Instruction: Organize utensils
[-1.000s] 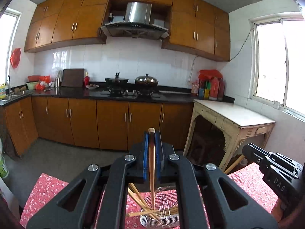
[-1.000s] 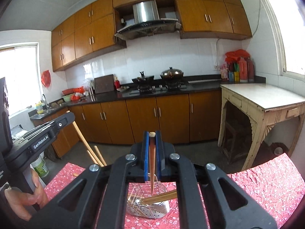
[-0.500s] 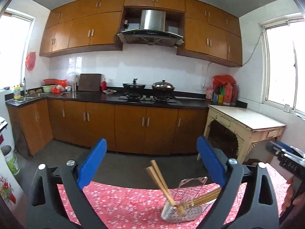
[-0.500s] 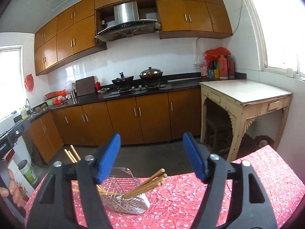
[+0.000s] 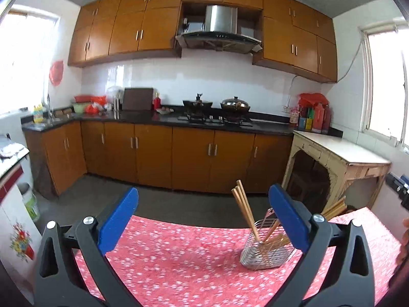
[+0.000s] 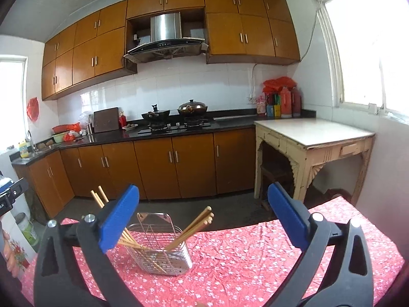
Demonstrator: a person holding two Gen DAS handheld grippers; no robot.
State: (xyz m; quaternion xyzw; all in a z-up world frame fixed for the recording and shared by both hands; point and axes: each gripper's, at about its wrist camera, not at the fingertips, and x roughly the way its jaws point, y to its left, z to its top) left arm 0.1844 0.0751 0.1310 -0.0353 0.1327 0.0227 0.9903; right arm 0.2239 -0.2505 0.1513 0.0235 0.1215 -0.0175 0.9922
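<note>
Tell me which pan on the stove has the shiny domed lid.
The right pan: it wears a silvery domed lid, while the left pan beside it is dark with a black knob.

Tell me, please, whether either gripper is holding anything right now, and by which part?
Nothing is held: the left gripper and right gripper are opening, empty; the chopsticks stand in the wire basket.

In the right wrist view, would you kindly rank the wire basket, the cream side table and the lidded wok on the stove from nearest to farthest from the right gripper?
From the right gripper, whose jaws are opening with nothing gripped:
1. Wire basket, just ahead on the red cloth, left of centre.
2. Cream side table, across the floor, right.
3. Lidded wok, on the stove at the back wall.
</note>
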